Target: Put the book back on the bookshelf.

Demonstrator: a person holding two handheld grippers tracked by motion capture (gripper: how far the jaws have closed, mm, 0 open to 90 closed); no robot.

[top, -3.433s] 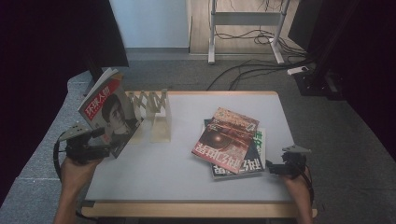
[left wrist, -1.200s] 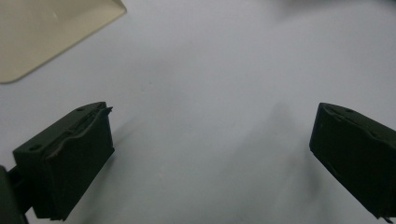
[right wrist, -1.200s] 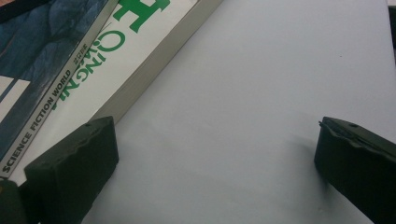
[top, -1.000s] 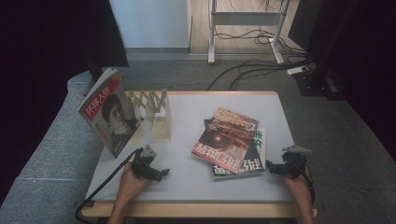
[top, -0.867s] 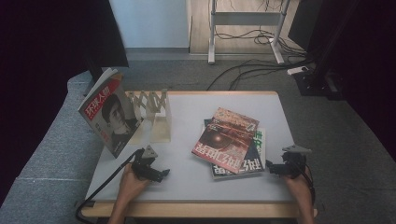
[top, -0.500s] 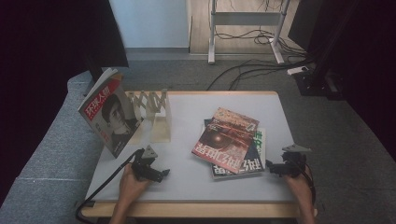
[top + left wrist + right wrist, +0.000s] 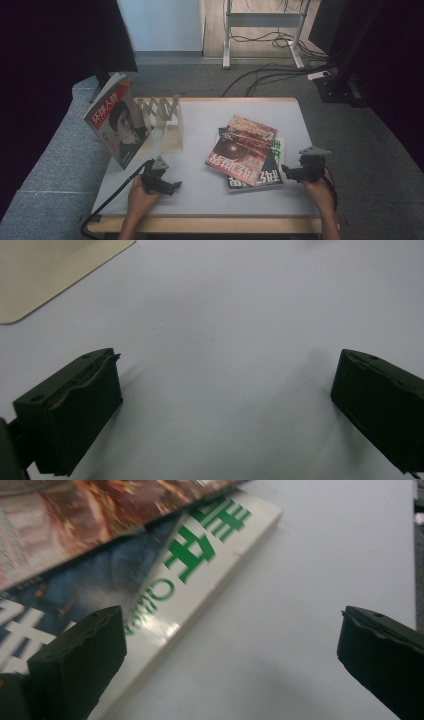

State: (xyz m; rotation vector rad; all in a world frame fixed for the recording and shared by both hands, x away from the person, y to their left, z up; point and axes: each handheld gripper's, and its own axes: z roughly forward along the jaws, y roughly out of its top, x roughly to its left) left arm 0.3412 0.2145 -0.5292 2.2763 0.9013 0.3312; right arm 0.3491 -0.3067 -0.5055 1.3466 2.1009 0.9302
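**Q:** State of each tool?

**A:** Left tool [image 7: 174, 187]: jaws spread wide, empty, low over the bare bench [image 7: 210, 202] at near left, close to the cream base plate [image 7: 45, 275]. Right tool [image 7: 287, 170]: jaws likewise spread, empty, at the near right corner of the magazine stack, with one jaw just above the white edge with green lettering [image 7: 200, 560].

**Q:** Location of the work?

**A:** Stack flat at right centre, fanned. Red-brown magazine [image 7: 240, 150] on top; beneath it a dark blue cover [image 7: 252, 179] and the white edge. Not clear whether one magazine or two. Portrait magazine [image 7: 119, 127] upright, leaning in the wooden accordion rack [image 7: 165, 117] at far left.

**Q:** Likely step, and sound execution?

**A:** Probably lifting the next magazine for the rack.
- Approach low and level from the right.
- Slide one jaw under the top cover alone, with the other above.
- Close on a firm corner or the spine, not on loose pages.
- Steady the lower covers with the left tool if needed.
- Lift slowly to limit droop, then turn upright well before a free slot.

**Q:** Risks?

**A:** Pinching two covers at once; dragging the stack toward the near bench edge; nudging the leaning portrait magazine on entry.
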